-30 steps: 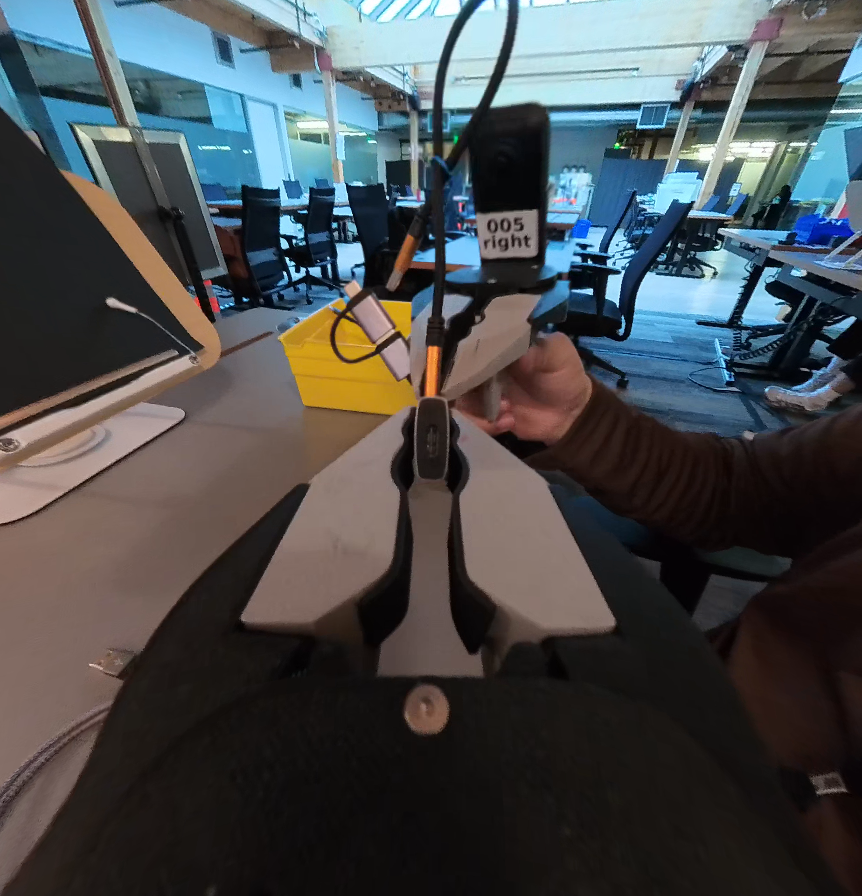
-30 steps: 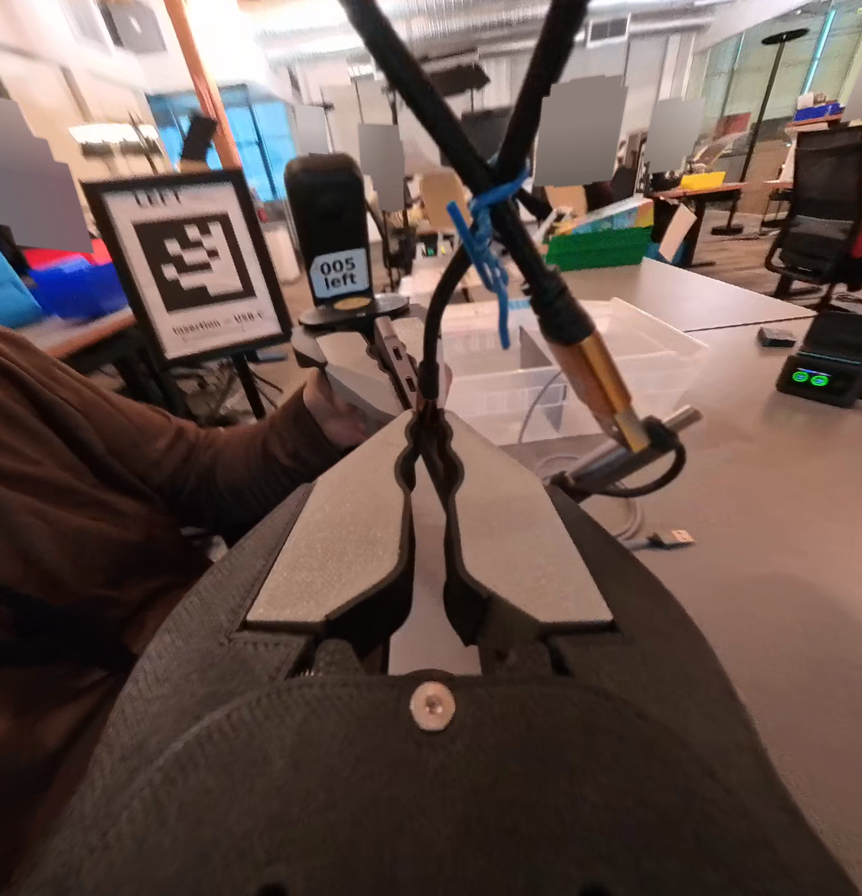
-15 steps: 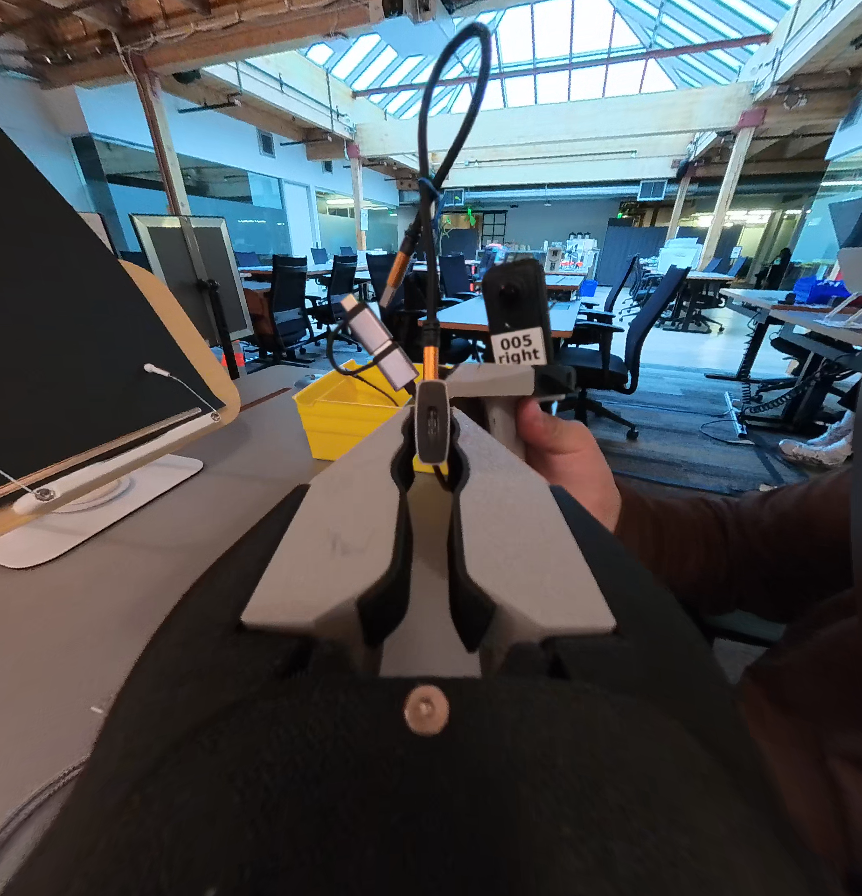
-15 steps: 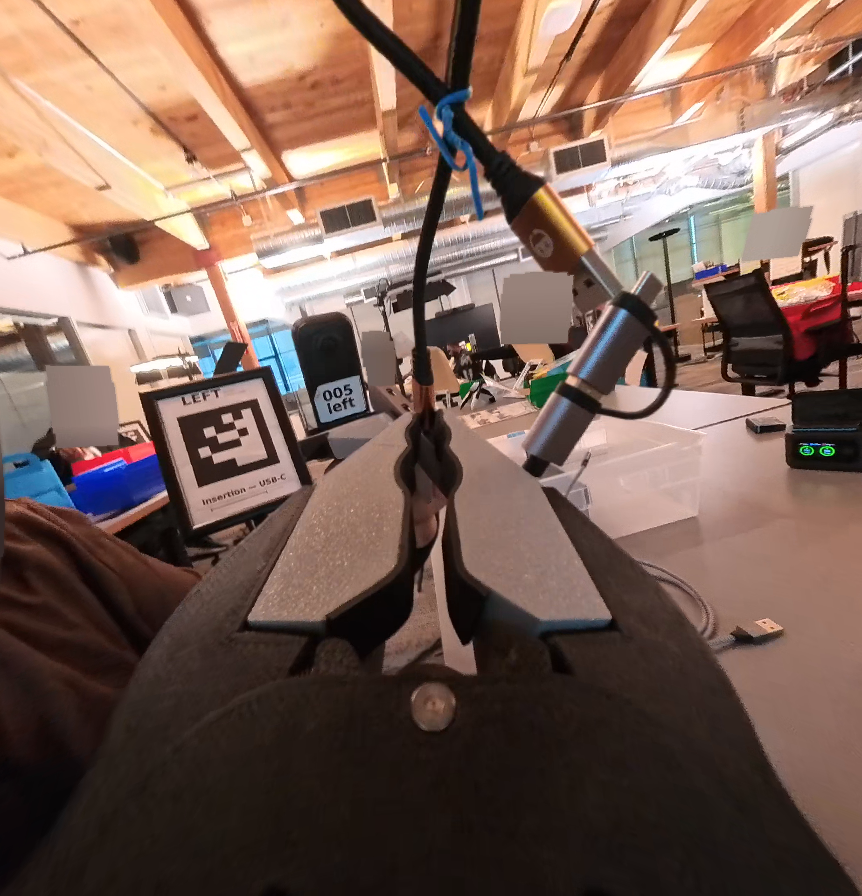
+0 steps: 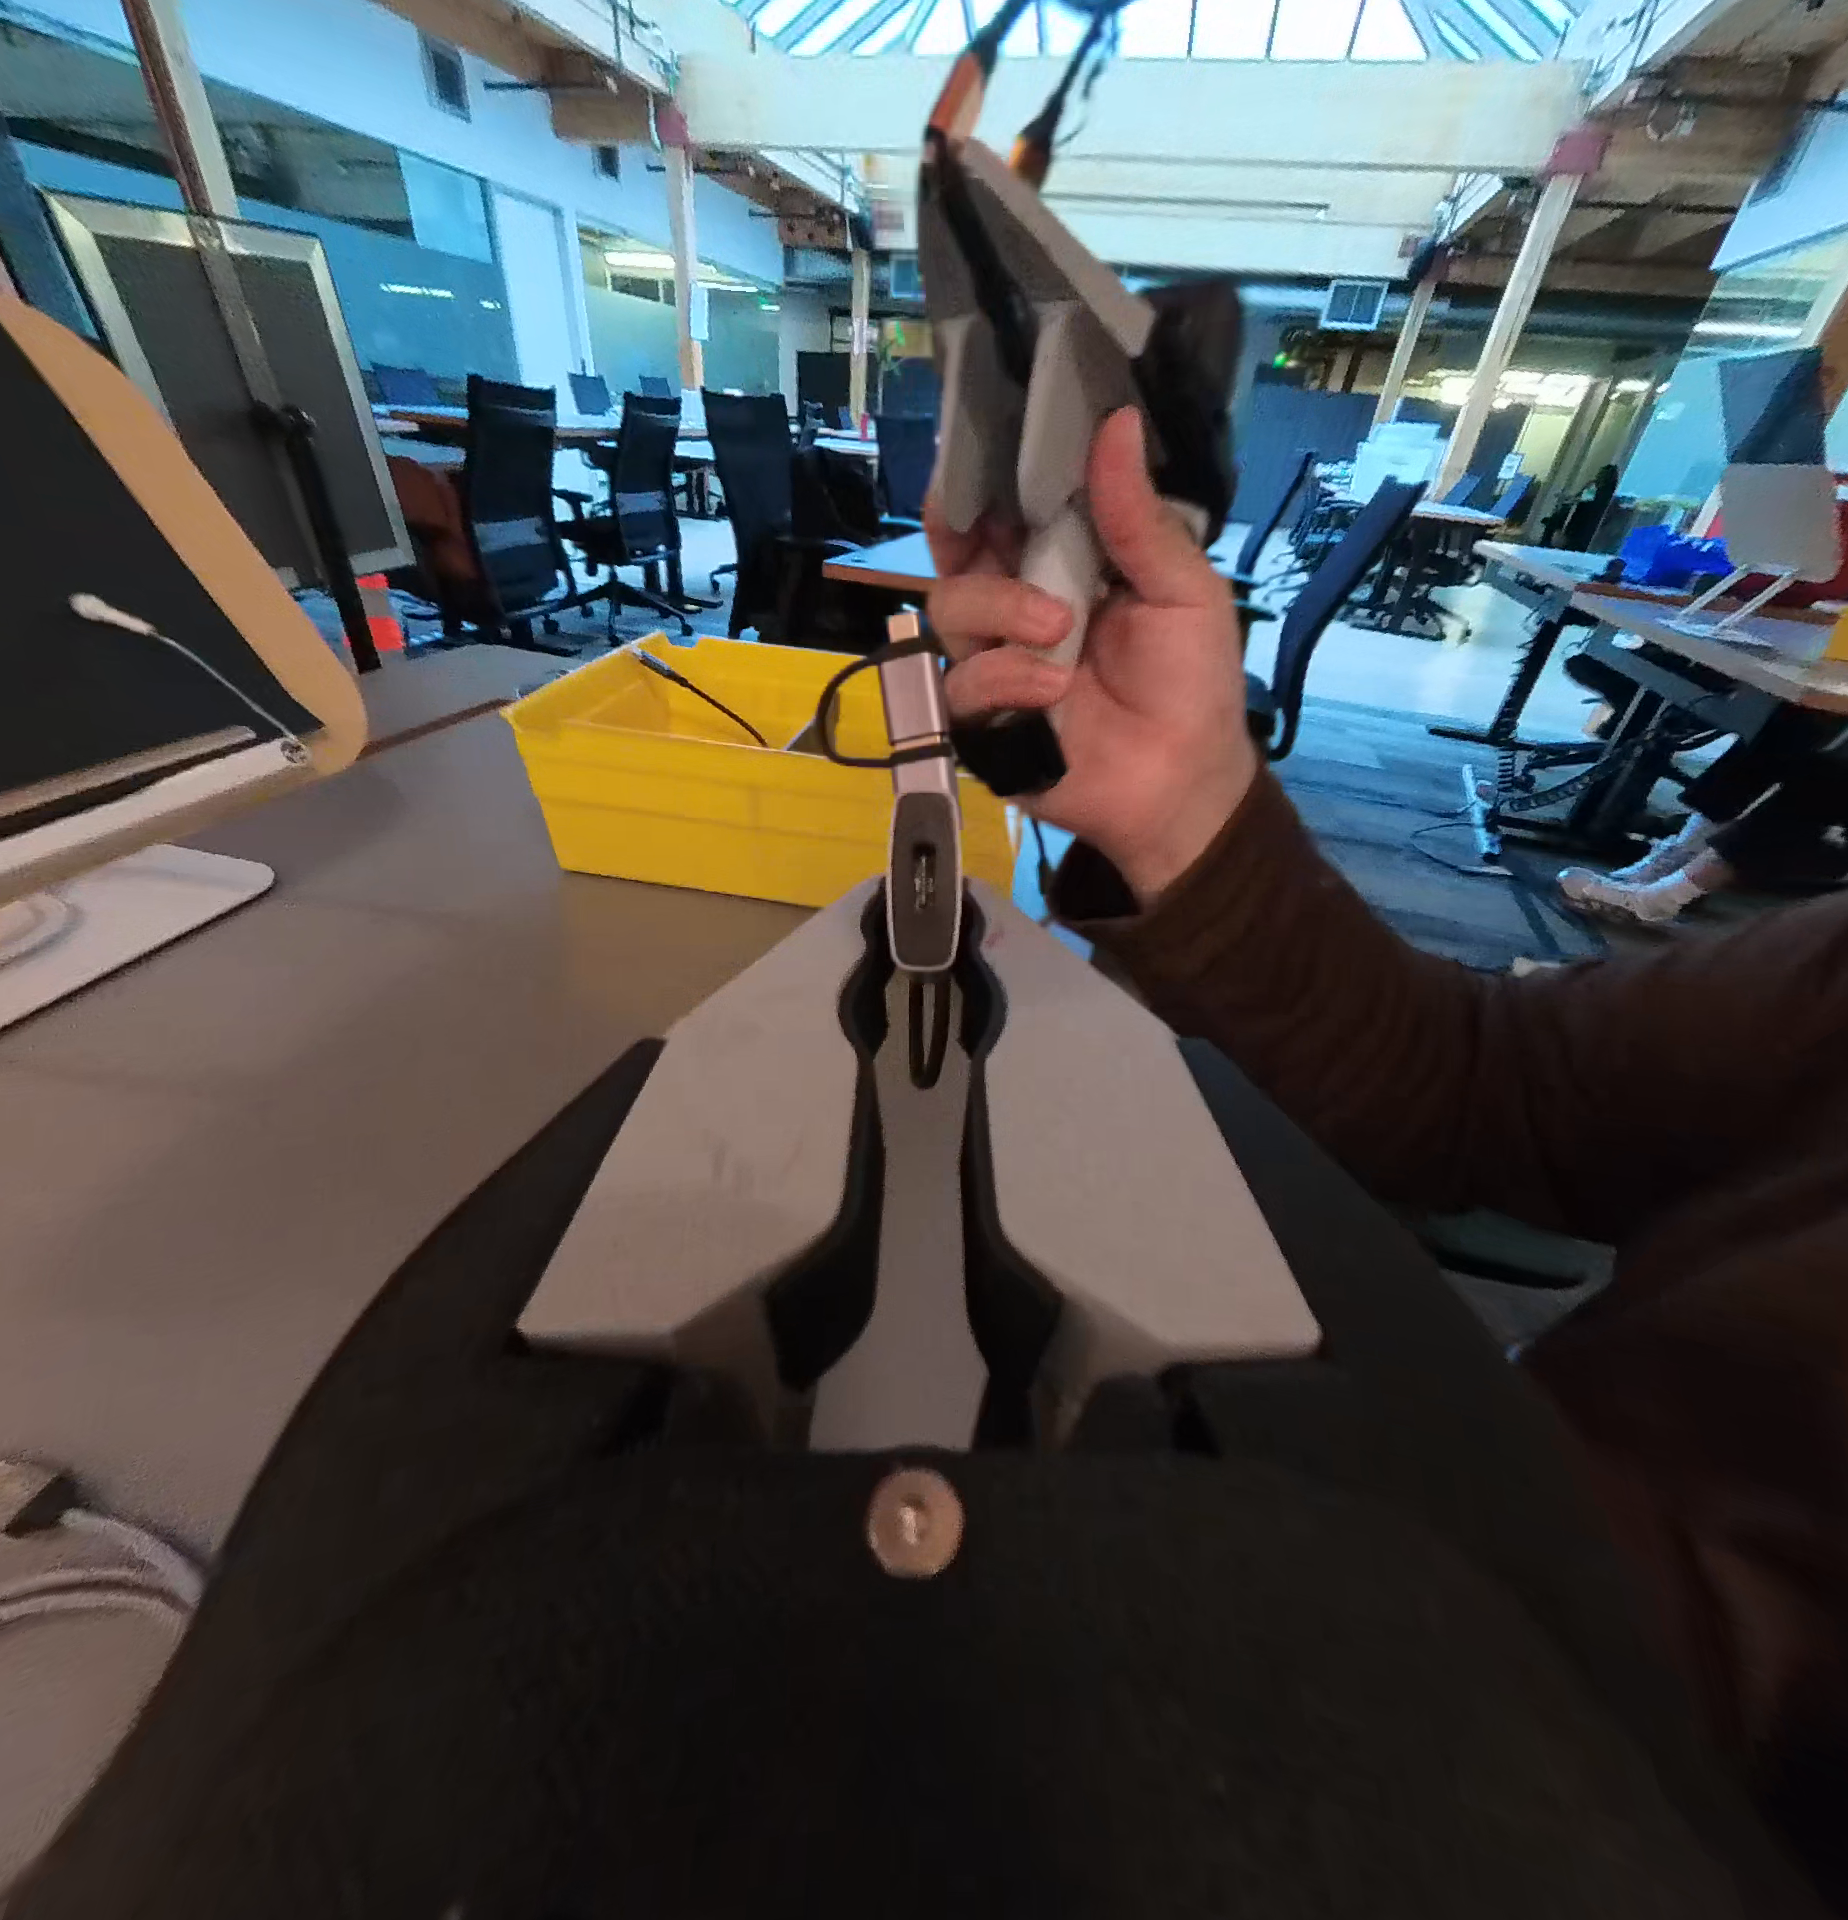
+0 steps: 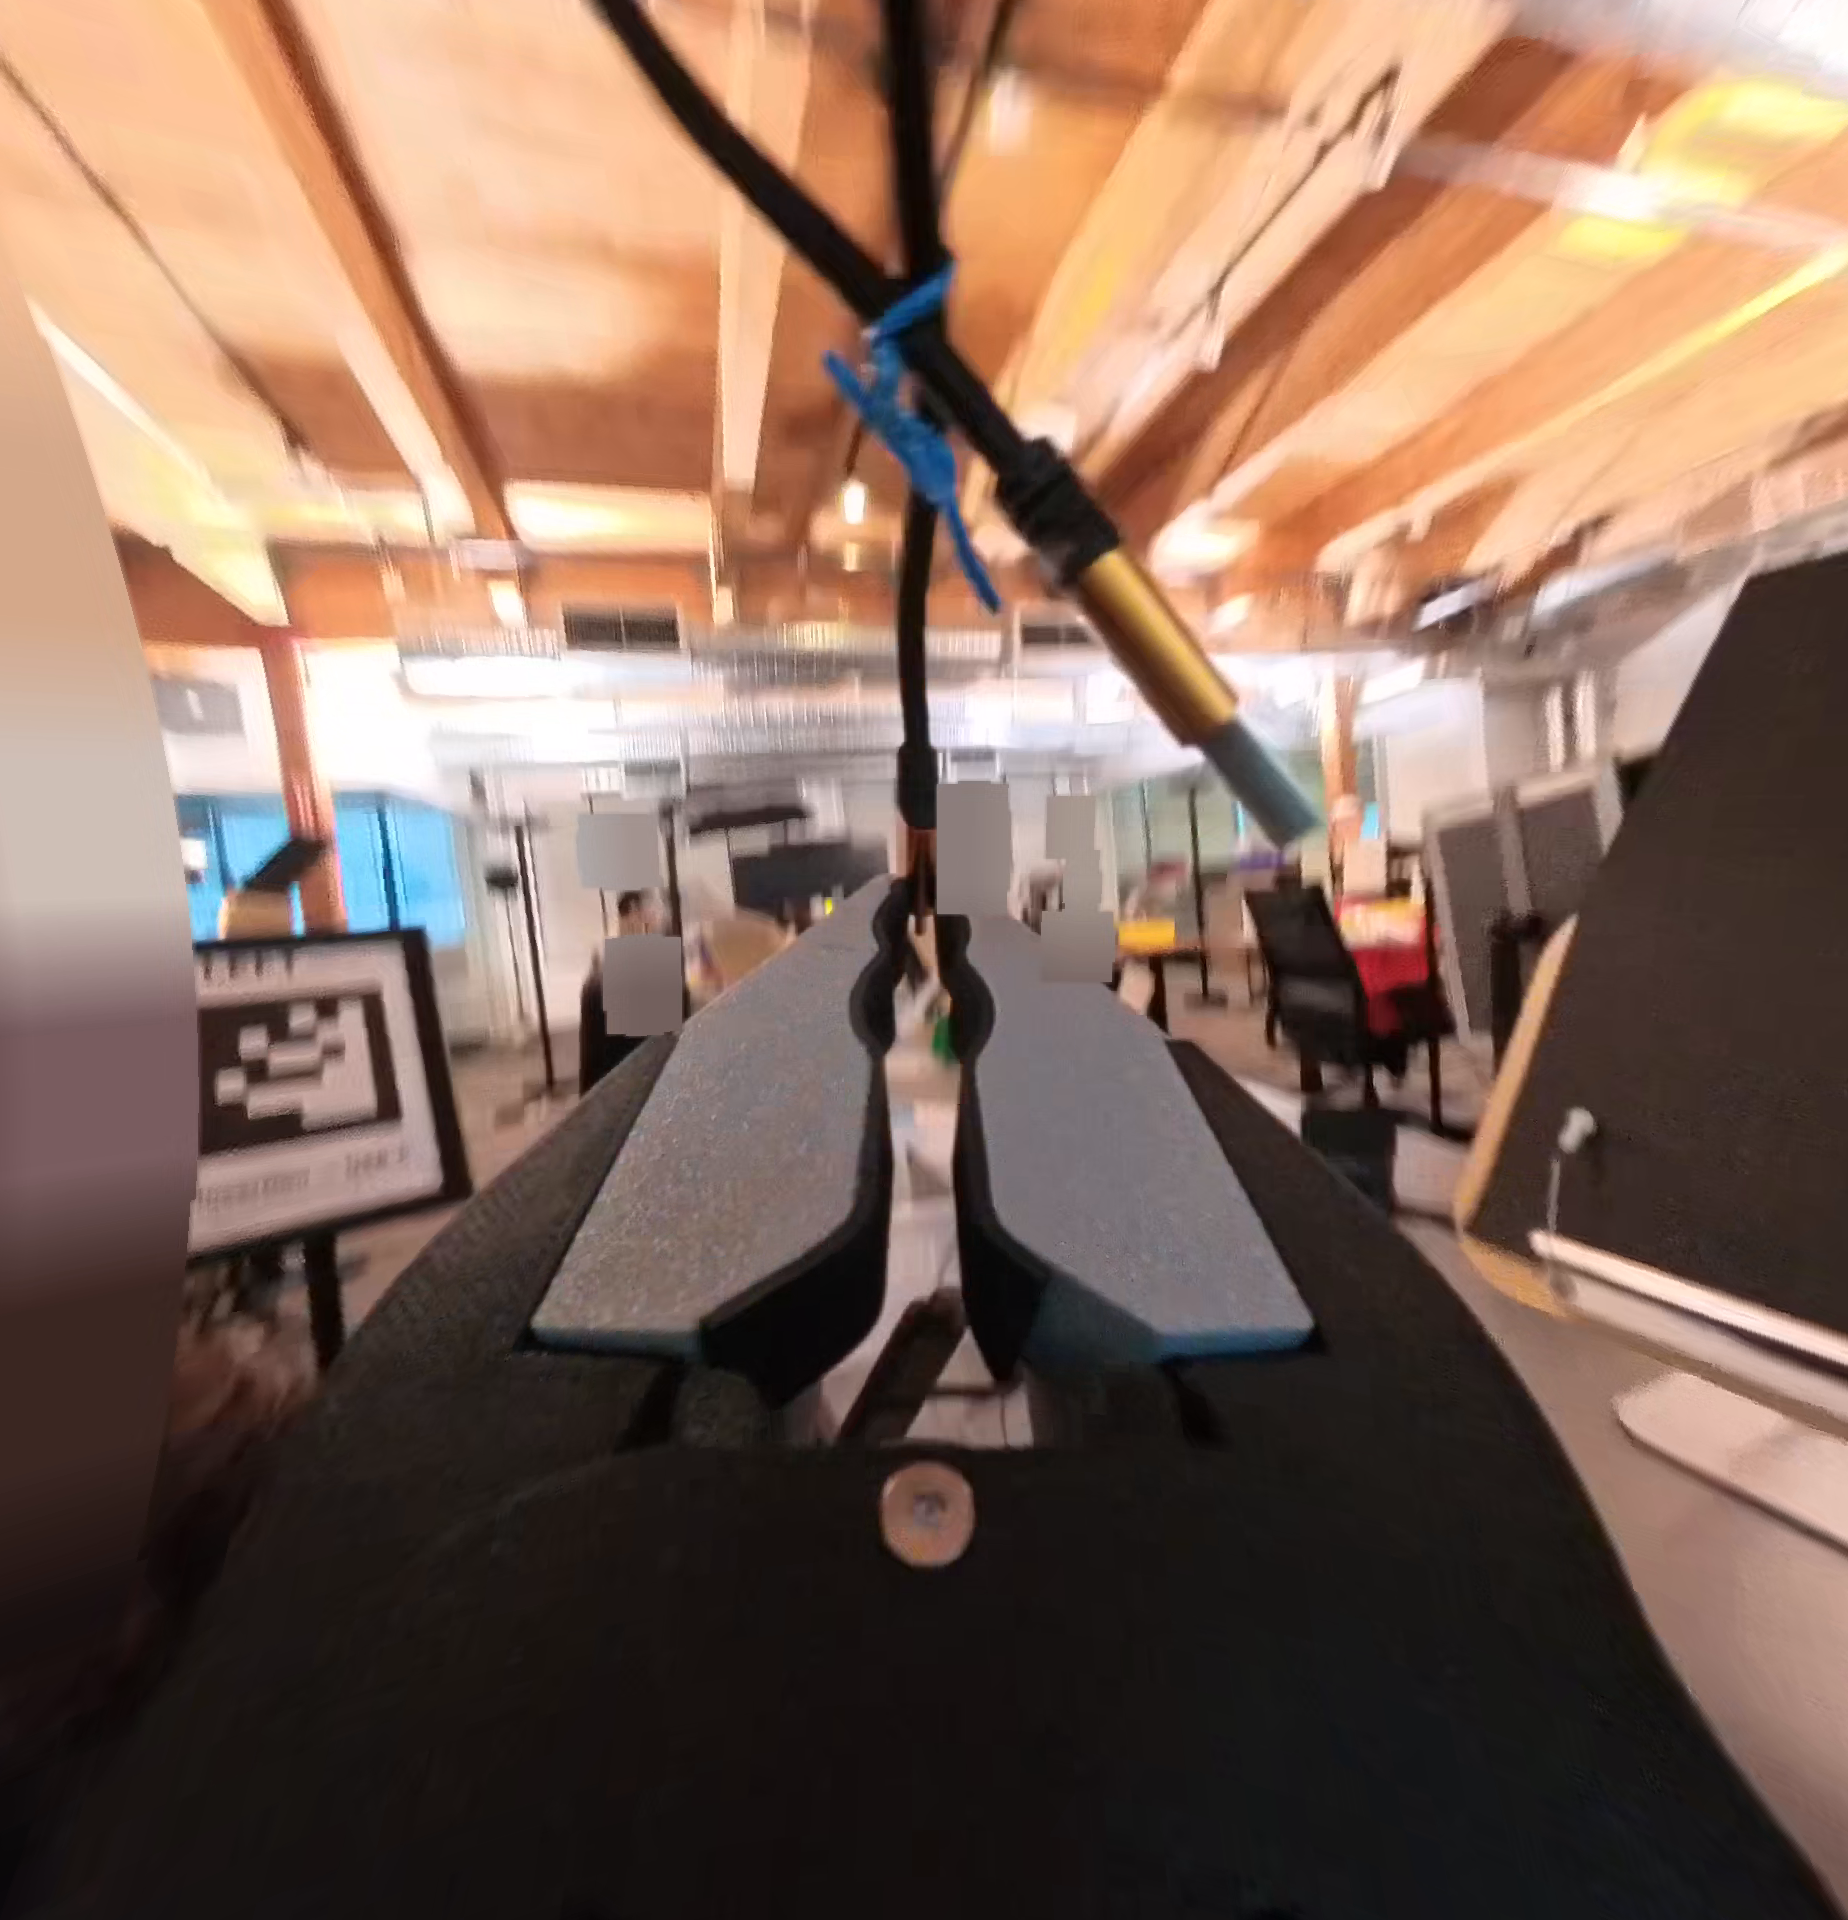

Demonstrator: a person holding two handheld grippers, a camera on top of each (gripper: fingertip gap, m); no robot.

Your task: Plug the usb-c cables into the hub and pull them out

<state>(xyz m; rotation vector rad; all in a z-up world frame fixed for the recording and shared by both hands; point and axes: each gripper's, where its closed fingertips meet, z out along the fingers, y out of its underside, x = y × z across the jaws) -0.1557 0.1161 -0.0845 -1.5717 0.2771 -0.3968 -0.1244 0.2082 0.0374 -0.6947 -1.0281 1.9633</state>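
Change: since half a second ago I see the right gripper (image 5: 1013, 301) has swung up and away from the hub (image 5: 922, 894), and its cable plug has come out of the hub's port.
Surroundings, left: a tilted black board on a white stand (image 5: 89, 665) sits on the grey table (image 5: 328, 987); a yellow bin (image 5: 733, 790) stands beyond my left fingertips.
Surroundings, middle: a small grey adapter with a black loop (image 5: 912, 707) hangs just above the hub, in front of the hand (image 5: 1096, 675) gripping the right tool.
Surroundings, right: a brown sleeve (image 5: 1471, 997) crosses the frame; office chairs and desks stand well behind.
Hard to see: my right wrist view is motion-blurred; a framed marker sign (image 6: 307, 1081) at left is smeared, and a pale blur covers the far left edge.
Left gripper (image 5: 922, 935): jaws pressed together on the hub, which stands upright between the tips, its port facing me.
Right gripper, own view (image 6: 920, 925): jaws nearly together, pinching a thin black cable (image 6: 915, 623) at its plug end.
Second cable: a thicker black lead with a gold-collared plug (image 6: 1159, 665) hangs free at right, tied to the first by a blue twist tie (image 6: 904, 416).
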